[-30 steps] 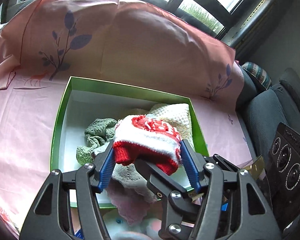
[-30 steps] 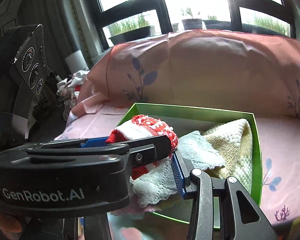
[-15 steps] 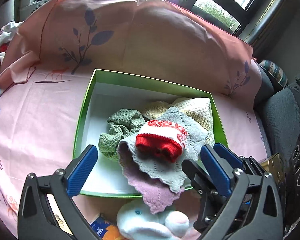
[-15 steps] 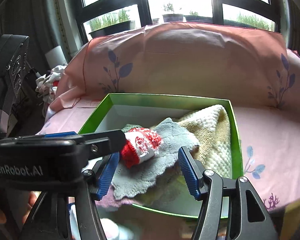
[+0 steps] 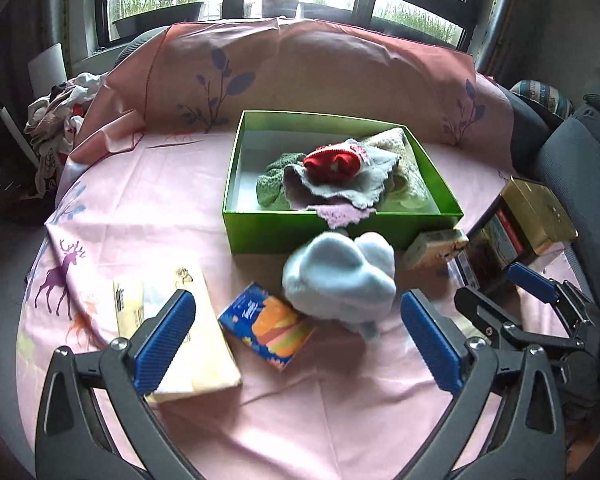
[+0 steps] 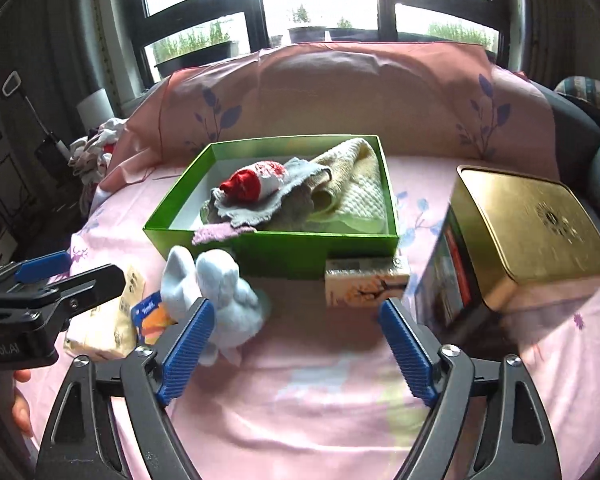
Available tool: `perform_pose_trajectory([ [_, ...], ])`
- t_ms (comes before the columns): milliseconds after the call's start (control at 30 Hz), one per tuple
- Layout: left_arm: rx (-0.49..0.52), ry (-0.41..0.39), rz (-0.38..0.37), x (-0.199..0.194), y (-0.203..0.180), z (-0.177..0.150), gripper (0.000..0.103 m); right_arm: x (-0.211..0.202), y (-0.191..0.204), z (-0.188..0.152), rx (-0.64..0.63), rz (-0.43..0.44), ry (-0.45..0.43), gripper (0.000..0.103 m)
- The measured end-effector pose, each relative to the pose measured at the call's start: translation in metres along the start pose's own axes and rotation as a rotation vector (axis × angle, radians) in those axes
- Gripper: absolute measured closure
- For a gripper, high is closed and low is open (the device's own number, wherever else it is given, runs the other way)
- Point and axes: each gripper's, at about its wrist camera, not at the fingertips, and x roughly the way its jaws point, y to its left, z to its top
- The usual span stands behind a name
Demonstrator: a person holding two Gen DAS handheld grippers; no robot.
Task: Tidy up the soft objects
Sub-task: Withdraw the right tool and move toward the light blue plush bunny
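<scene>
A red and white knitted piece (image 5: 334,162) (image 6: 252,182) lies in the green box (image 5: 340,232) (image 6: 300,248) on top of a grey cloth (image 5: 340,188). Beside it are a green knitted cloth (image 5: 274,178) and a cream towel (image 5: 396,148) (image 6: 356,184). A pink cloth (image 5: 340,212) hangs over the box's front wall. A light blue plush toy (image 5: 340,276) (image 6: 220,284) sits on the table before the box. My left gripper (image 5: 296,308) is open wide, short of the toy and holding nothing. My right gripper (image 6: 294,310) is empty, its jaws opening.
A blue and orange tissue packet (image 5: 266,326) and a cream packet (image 5: 192,344) lie at the front left. A small printed box (image 6: 366,284) leans at the green box's front. A gold tin (image 6: 528,232) stands at the right. Clothes (image 5: 60,112) are piled far left.
Both grippers let go of the red and white knitted piece, which now rests in the box. Both have opened and pulled well back from the box, bringing the plush toy and packets into view.
</scene>
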Motion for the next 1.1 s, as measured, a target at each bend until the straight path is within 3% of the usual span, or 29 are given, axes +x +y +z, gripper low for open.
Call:
perform_pose_trajectory([
  [300, -0.005, 0.0, 0.019, -0.028, -0.02, -0.051, 0.001, -0.039, -0.009, -0.04, 0.035, -0.063, 0.019, 0.013],
  [500, -0.026, 0.008, 0.077, -0.036, -0.02, -0.073, 0.001, -0.047, -0.021, -0.062, 0.071, -0.049, 0.064, 0.013],
  [1100, -0.024, 0.044, 0.068, -0.035, -0.024, -0.091, 0.001, -0.054, -0.017, -0.076, 0.065, -0.03, 0.076, 0.013],
])
